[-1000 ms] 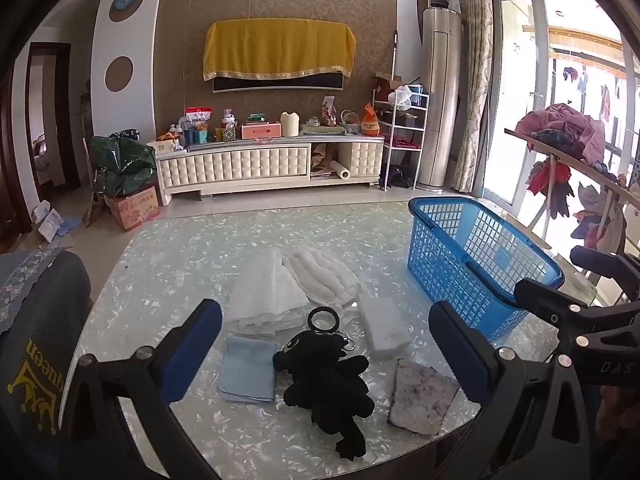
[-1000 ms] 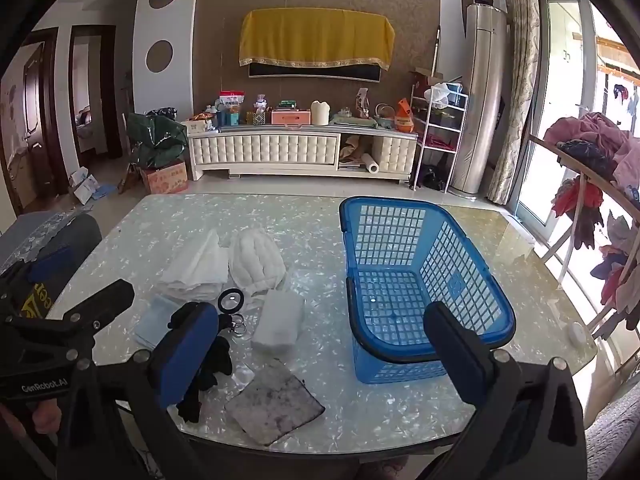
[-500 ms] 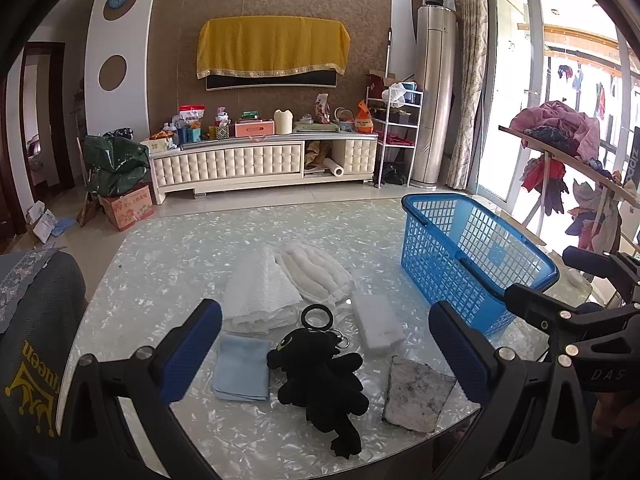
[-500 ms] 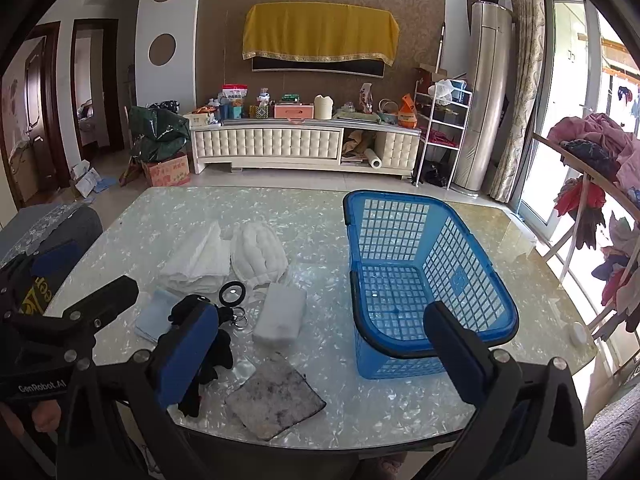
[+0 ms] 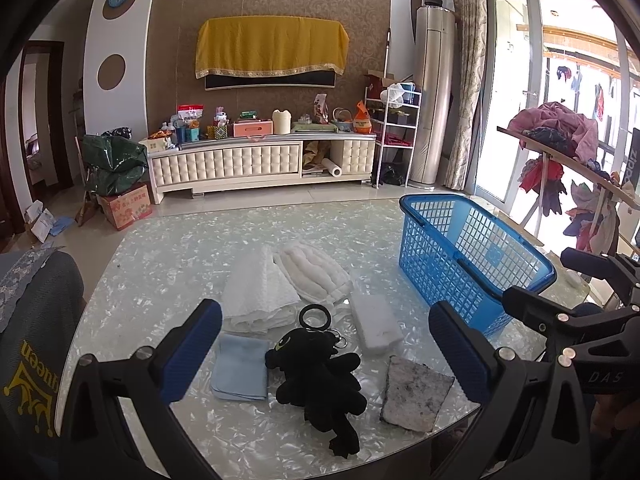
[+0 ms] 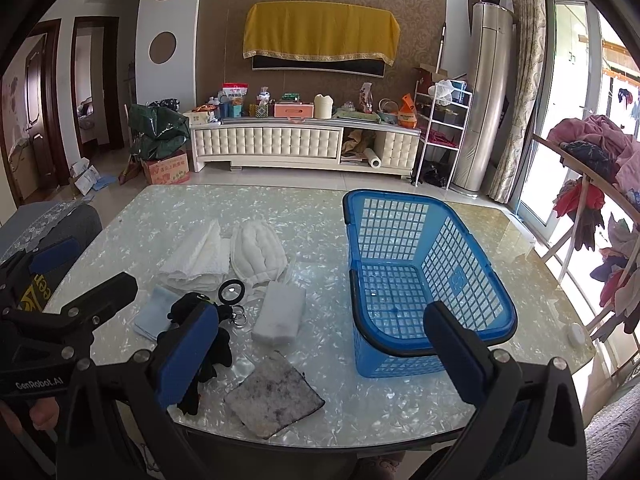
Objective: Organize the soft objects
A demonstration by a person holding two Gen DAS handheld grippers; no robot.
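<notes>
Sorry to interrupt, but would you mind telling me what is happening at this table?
A person holds two grippers, left gripper and right gripper, both open and empty above the table's near edge. A black plush toy, cloths and a white sponge lie beside the blue basket, which holds nothing yet.

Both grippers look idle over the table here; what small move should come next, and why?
Probably lower the left gripper onto the black plush toy. Its jaws are open and the toy lies between them. The blue basket holds nothing yet, and the right gripper, also open, hovers nearer the basket.
</notes>
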